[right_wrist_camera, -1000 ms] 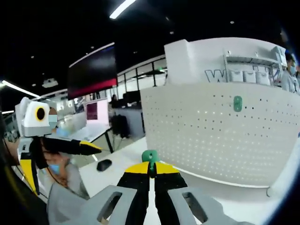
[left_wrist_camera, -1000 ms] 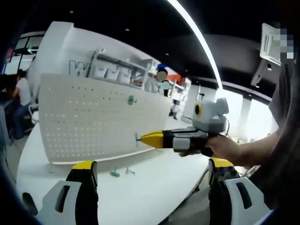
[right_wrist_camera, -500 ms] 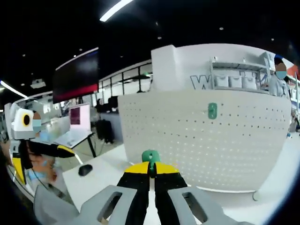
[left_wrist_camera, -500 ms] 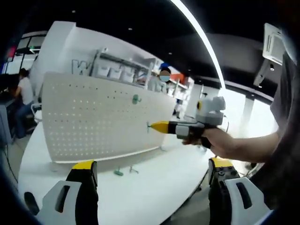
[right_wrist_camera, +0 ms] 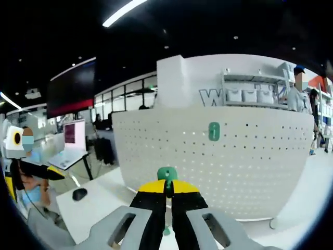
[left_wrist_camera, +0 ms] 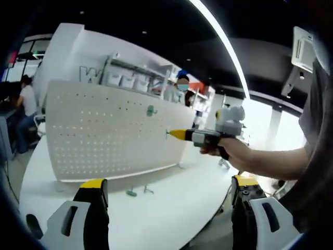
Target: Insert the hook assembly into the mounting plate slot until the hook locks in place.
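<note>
A white pegboard (left_wrist_camera: 112, 135) stands upright on the white worktop (left_wrist_camera: 156, 213), near its far edge, with one green hook (left_wrist_camera: 151, 110) already fixed in its upper rows. In the right gripper view the right tongs (right_wrist_camera: 167, 191) are clamped together on a second green hook (right_wrist_camera: 167, 174), whose head sticks up just past the yellow tips, held in the air in front of the pegboard face (right_wrist_camera: 208, 166) and below the mounted hook (right_wrist_camera: 214, 130). In the left gripper view the same right tongs (left_wrist_camera: 177, 134) reach in from the right, held in a person's hand (left_wrist_camera: 229, 152), with the tip close to the board's right part; whether it touches cannot be told. The left tongs (left_wrist_camera: 169, 200) are apart and hold nothing, low over the worktop's near edge. Two small hooks (left_wrist_camera: 138, 191) lie loose on the worktop, just in front of the pegboard's foot.
</note>
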